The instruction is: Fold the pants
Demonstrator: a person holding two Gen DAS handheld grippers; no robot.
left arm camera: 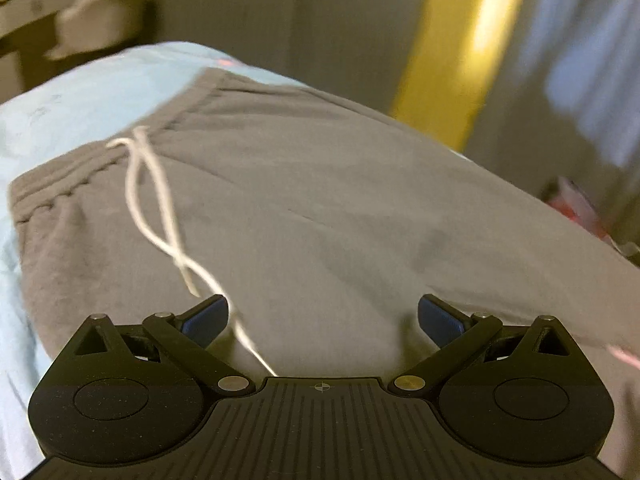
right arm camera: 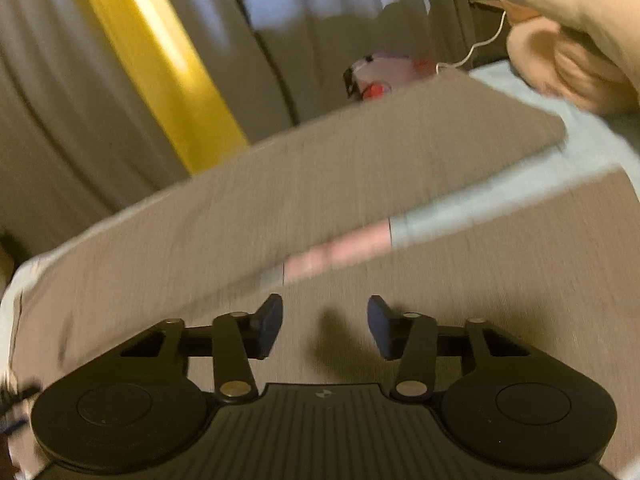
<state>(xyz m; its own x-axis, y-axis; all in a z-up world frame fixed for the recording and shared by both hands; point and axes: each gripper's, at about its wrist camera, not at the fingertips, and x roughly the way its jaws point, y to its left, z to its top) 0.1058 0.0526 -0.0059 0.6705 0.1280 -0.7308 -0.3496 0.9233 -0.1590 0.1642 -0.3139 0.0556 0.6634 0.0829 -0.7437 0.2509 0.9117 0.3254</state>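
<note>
Presently, my inventory, left to right.

Item: light blue bedsheet (left arm camera: 80, 92), bare at the far left, carrying everything else.

Item: grey pants (left arm camera: 320, 200), spread flat on the sheet. Waistband (left arm camera: 64, 192) at the left, gathered, with a white drawstring (left arm camera: 148, 184) trailing loose toward me across the front.

Item: my left gripper (left arm camera: 322, 316), jaws released and spread wide over the seat of the pants. Only the drawstring's tail runs between them; the pads press on nothing.

Item: yellow strip (left arm camera: 444, 60) among grey curtains, far side, beyond the bed.

Item: my right gripper (right arm camera: 325, 324), jaws partly drawn in yet parted, with nothing but flat grey cloth below the gap. No fold is pinched that I can see.

Item: the two legs (right arm camera: 400, 148), running away to the far right, lying apart with a wedge of sheet showing between them. The picture is smeared here.

Item: a pale stuffed toy (right arm camera: 580, 40), far right corner of the bed.

Status, by my judgement: laid out only. No fold is made; bringing leg onto leg, then folding lengthwise, all remains.
</note>
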